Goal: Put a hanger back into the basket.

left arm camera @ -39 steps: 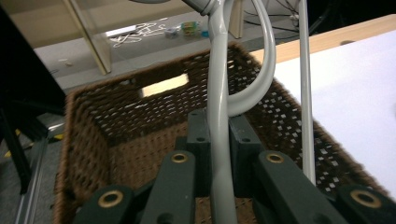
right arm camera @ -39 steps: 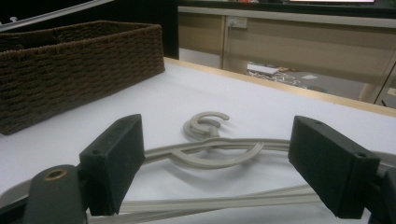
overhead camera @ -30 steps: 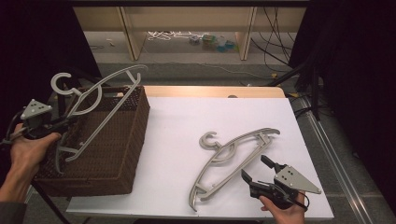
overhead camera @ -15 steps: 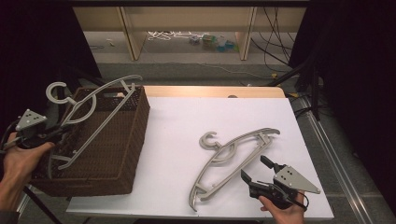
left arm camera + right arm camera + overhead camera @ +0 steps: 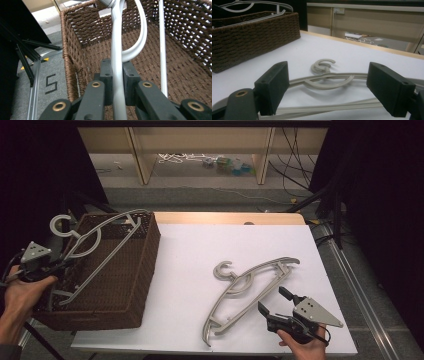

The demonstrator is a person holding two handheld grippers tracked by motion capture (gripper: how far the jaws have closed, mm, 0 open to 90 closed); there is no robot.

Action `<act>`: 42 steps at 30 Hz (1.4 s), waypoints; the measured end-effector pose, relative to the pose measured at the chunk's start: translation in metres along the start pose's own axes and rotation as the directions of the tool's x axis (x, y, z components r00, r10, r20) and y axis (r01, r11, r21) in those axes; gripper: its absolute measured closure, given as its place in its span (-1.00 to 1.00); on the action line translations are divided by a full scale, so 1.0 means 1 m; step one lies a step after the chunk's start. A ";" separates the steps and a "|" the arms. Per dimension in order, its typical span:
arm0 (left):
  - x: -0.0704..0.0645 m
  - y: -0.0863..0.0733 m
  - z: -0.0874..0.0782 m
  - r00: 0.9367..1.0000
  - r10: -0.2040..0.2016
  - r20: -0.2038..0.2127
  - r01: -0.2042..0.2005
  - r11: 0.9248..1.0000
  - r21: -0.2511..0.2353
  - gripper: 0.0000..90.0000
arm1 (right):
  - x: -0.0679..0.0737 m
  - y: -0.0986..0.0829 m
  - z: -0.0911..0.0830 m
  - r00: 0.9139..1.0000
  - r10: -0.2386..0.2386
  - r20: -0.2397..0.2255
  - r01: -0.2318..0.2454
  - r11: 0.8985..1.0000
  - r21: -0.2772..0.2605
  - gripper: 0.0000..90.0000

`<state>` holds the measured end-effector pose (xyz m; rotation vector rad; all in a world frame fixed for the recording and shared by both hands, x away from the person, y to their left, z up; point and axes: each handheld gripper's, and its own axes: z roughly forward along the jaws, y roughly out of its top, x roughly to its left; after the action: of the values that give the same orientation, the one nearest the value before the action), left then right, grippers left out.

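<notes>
The hanger (image 5: 90, 252) in the left gripper (image 5: 52, 266) sits slanted over the basket (image 5: 145, 270), its hook up at about ten o'clock past the basket's far-left corner and its bar running down toward seven o'clock, the lower end dipped inside the wicker. In the left gripper view the jaws are clamped tight on the hanger's flat arm (image 5: 117, 62), which rises straight away from them over the basket floor (image 5: 160, 70). So the long axis lies roughly along the basket's length, and lowering it in looks like a matter of dropping the hooked end, not turning it. The second hanger (image 5: 250, 290) lies flat on the white table (image 5: 190, 245), hook at eleven o'clock, long axis from one o'clock down to seven. The right gripper (image 5: 274, 302) waits just beside it at its four o'clock side, jaws spread wide and holding nothing; in the right gripper view the bar (image 5: 324, 106) runs crosswise between the pads (image 5: 273, 87). That hand is plainly the nearer one for this hanger.
</notes>
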<state>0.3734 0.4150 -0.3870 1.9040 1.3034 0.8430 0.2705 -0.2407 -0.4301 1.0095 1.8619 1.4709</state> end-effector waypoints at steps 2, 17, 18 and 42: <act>-0.001 0.000 0.002 1.000 0.006 0.016 -0.006 1.000 0.008 0.81 | 0.000 0.000 0.000 1.000 0.001 -0.001 -0.001 1.000 0.001 -0.57; -0.006 0.001 0.027 0.999 0.034 -0.036 -0.027 0.984 0.176 0.80 | -0.001 0.000 0.000 1.000 0.005 -0.003 -0.005 1.000 0.005 -0.57; -0.006 0.001 0.028 0.999 0.038 -0.034 -0.031 0.982 0.188 0.80 | -0.001 0.000 0.001 1.000 0.012 -0.015 -0.012 1.000 0.010 -0.57; -0.011 0.006 0.025 0.995 -0.092 -0.039 0.098 0.976 0.195 -0.11 | -0.001 0.000 0.000 1.000 0.016 -0.007 -0.016 1.000 -0.001 -0.57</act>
<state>0.3937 0.3984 -0.3977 1.9679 1.5323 0.7183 0.2712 -0.2414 -0.4298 1.0227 1.8623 1.4864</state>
